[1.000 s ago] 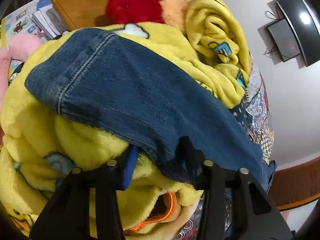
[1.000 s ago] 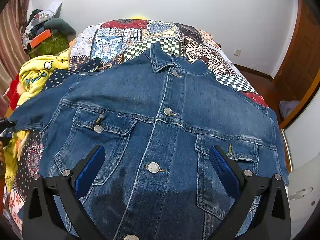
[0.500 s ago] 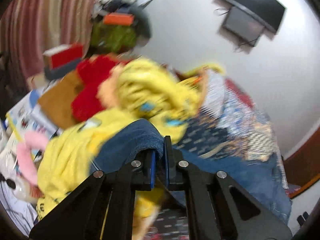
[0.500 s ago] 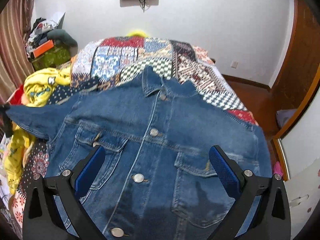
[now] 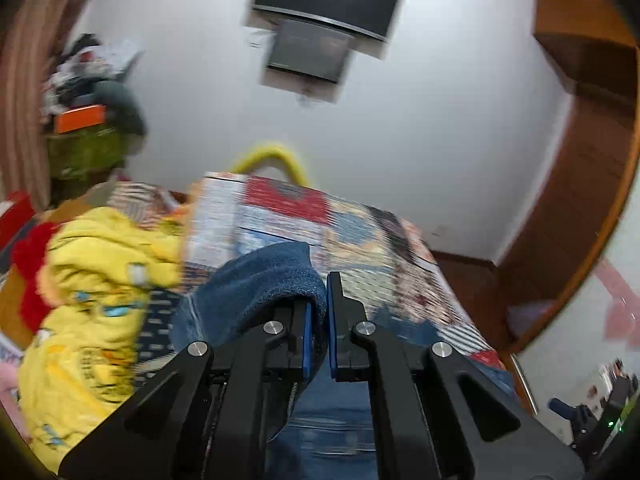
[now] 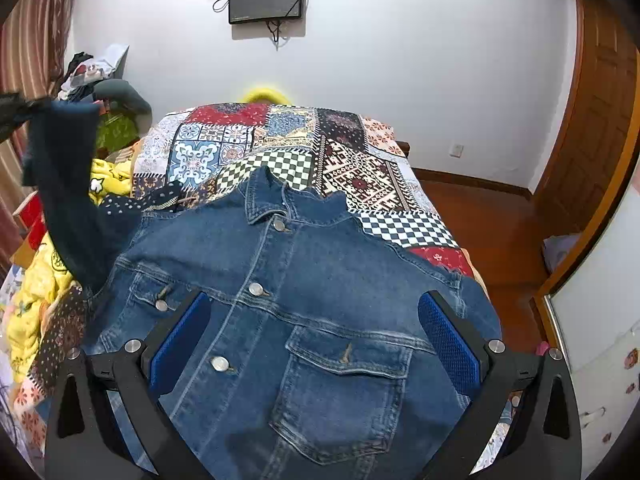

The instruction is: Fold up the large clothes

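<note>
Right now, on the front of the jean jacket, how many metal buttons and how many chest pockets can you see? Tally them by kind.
On the jean jacket, in the right wrist view:
Centre-front buttons: 3, first near the collar
Pocket-flap buttons: 1
Chest pockets: 2, one being
Total: 6
The right pocket's flap shows a tab but no clear button.

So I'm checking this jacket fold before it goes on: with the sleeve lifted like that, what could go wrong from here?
1. The left gripper pinches only the sleeve end; heavy denim could slip out.
2. The raised sleeve hangs beside the yellow blanket and may snag or drag it.
3. The right gripper is open above the denim jacket, so nothing pins the body; pulling the sleeve could shift it on the patchwork bedspread.
</note>
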{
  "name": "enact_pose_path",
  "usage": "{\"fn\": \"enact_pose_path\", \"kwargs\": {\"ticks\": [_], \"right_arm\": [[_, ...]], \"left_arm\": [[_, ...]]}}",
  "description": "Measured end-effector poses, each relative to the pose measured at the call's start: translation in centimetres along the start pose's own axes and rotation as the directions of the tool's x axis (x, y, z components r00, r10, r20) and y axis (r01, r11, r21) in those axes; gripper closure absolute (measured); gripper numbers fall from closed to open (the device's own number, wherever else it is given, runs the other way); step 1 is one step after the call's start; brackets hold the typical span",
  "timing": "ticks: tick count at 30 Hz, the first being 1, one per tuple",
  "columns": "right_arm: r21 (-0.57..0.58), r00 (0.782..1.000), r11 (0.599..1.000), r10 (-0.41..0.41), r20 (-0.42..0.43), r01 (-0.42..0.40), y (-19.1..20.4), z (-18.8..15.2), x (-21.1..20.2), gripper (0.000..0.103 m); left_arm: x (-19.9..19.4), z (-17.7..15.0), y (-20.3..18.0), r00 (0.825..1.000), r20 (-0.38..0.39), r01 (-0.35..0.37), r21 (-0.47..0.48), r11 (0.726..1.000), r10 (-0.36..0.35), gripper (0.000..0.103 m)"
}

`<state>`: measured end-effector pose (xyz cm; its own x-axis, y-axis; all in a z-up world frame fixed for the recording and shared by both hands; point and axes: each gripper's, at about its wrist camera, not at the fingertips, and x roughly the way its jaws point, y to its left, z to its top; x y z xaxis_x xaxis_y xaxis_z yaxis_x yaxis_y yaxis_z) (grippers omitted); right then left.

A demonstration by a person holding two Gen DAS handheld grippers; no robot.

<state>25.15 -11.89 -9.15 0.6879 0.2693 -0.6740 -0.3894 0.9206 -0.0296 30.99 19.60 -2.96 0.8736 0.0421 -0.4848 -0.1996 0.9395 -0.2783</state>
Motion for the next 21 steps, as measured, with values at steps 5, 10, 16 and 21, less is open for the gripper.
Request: {"fn": "enact_pose_path", "kwargs": {"ticks": [5, 10, 16, 21], "right_arm": [[0.0, 1.0, 1.0, -0.006, -0.005, 0.006, -1.9, -0.9, -0.2, 0.0], [0.018, 0.999, 1.0, -0.012, -0.03, 0.012, -4.1, -2.0, -0.1, 0.0], [0.039, 0.996, 0.998, -0.039, -0.076, 0.042, -6.3, -3.6, 0.4, 0.0], [0.052, 0.992, 0.997, -0.053, -0.118, 0.06, -7.4, -4.7, 1.0, 0.0]], "left_arm": [[4.0, -3.2, -7.9, 0.991, -0.106, 0.092, 0.079, 0.993, -0.083, 0.098], [8.2, -8.7, -13.4, 0.954, -0.273, 0.165, 0.14, 0.976, -0.122, 0.098], [12.6, -16.7, -17.2, 0.868, -0.486, 0.224, 0.193, 0.955, -0.105, 0.098], [13.5, -20.6, -19.3, 0.833, -0.552, 0.239, 0.293, 0.926, -0.041, 0.098]]}}
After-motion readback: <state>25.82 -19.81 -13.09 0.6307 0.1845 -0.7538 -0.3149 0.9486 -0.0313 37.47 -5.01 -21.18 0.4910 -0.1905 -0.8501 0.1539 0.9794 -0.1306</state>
